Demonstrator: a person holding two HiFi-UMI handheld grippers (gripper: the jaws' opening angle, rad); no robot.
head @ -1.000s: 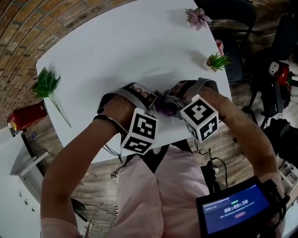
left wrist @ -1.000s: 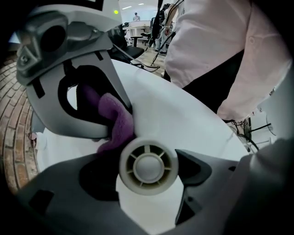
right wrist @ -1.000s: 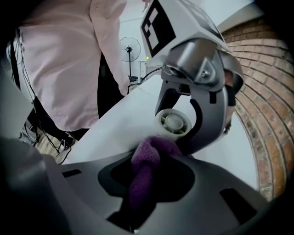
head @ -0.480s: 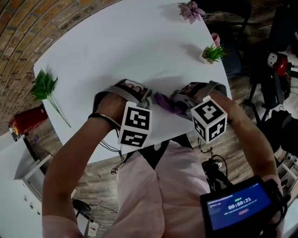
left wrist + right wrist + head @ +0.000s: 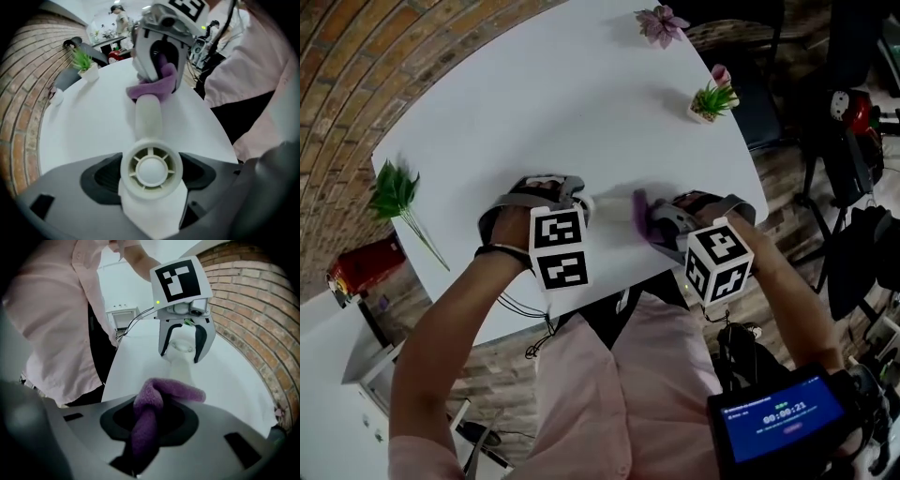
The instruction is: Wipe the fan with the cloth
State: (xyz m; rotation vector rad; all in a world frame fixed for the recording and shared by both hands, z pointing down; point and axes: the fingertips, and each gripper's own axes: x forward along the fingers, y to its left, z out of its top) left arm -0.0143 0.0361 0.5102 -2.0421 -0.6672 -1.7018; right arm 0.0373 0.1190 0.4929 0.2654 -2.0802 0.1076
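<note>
A small white hand-held fan (image 5: 151,168) lies over the white table (image 5: 534,103), its round head between the jaws of my left gripper (image 5: 151,174), which is shut on it and points straight down. The fan's handle (image 5: 148,117) runs away toward my right gripper (image 5: 159,70). That gripper is shut on a purple cloth (image 5: 150,404), whose fold lies against the handle's far end. In the head view the left gripper (image 5: 579,202) and right gripper (image 5: 645,217) face each other near the table's front edge, the cloth (image 5: 639,208) between them. From the right gripper view the left gripper (image 5: 183,350) straddles the fan.
A green leafy sprig (image 5: 394,187) lies at the table's left. A small potted plant (image 5: 710,98) and a pink flower (image 5: 656,21) stand at the far right corner. The table's front edge runs just under my hands. A lit screen (image 5: 778,429) is at the lower right.
Both grippers have rolled, so their marker cubes face differently. The right gripper with the cloth has shifted right, away from the left gripper, baring more of the white handle.
</note>
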